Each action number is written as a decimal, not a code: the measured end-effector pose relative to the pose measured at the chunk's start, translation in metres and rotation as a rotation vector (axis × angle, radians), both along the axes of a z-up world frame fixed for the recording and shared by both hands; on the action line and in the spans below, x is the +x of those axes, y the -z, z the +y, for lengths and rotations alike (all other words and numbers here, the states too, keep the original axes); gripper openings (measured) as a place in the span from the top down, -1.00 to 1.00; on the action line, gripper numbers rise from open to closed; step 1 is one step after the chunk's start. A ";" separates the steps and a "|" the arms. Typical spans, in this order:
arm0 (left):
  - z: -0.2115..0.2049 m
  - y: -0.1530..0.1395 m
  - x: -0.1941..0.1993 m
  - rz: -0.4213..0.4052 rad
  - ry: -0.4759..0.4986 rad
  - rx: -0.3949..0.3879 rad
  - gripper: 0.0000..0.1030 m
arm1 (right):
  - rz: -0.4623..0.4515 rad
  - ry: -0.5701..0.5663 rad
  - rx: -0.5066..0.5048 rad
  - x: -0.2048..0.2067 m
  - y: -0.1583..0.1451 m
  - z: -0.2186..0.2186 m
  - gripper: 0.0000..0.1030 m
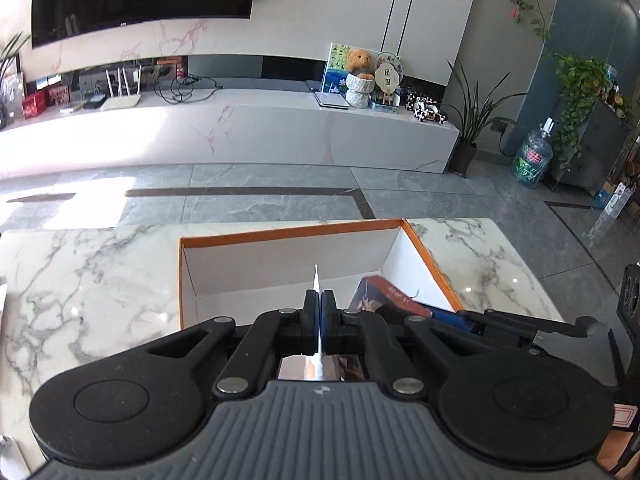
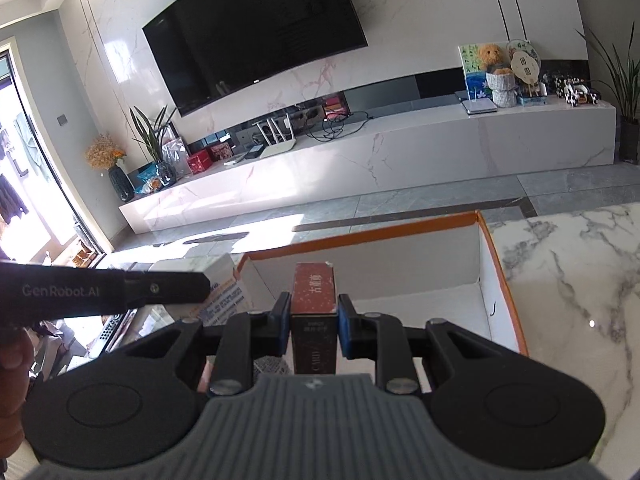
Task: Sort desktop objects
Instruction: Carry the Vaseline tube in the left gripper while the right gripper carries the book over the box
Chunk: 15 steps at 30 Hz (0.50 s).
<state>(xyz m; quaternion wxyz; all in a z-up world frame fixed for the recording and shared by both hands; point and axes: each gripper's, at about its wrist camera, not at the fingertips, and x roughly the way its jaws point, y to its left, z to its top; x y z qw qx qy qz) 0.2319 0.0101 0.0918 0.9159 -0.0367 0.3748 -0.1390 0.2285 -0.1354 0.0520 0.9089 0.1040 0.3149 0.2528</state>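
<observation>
My left gripper (image 1: 320, 296) is shut on a thin white printed card (image 1: 317, 280), seen edge-on and poking out past the fingertips. It hangs over the open cardboard box (image 1: 288, 236) with an orange rim and white inside. My right gripper (image 2: 314, 308) is shut on a narrow red-brown box (image 2: 313, 286), held over the same cardboard box (image 2: 360, 236). In the left wrist view the red-brown box (image 1: 390, 296) and the right gripper (image 1: 456, 318) show at the right. The right wrist view shows the left gripper (image 2: 196, 288) with the card (image 2: 224, 280) at the left.
The cardboard box stands on a white marble table (image 1: 80, 280) close to its far edge, with grey floor tiles beyond. A person's hand (image 2: 12, 356) holds the left gripper. A black object (image 1: 630, 292) sits at the table's right side.
</observation>
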 end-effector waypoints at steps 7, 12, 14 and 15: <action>-0.003 0.031 0.015 0.086 0.027 0.009 0.98 | 0.083 -0.003 0.003 0.019 0.035 0.014 0.52; 0.000 0.053 0.022 0.162 0.023 0.002 0.98 | 0.119 -0.005 0.000 0.025 0.047 0.019 0.52; 0.001 0.059 0.023 0.182 0.021 0.002 0.98 | 0.131 -0.011 -0.006 0.027 0.052 0.022 0.52; 0.001 0.061 0.023 0.192 0.019 0.004 0.98 | 0.139 -0.014 -0.010 0.027 0.054 0.024 0.52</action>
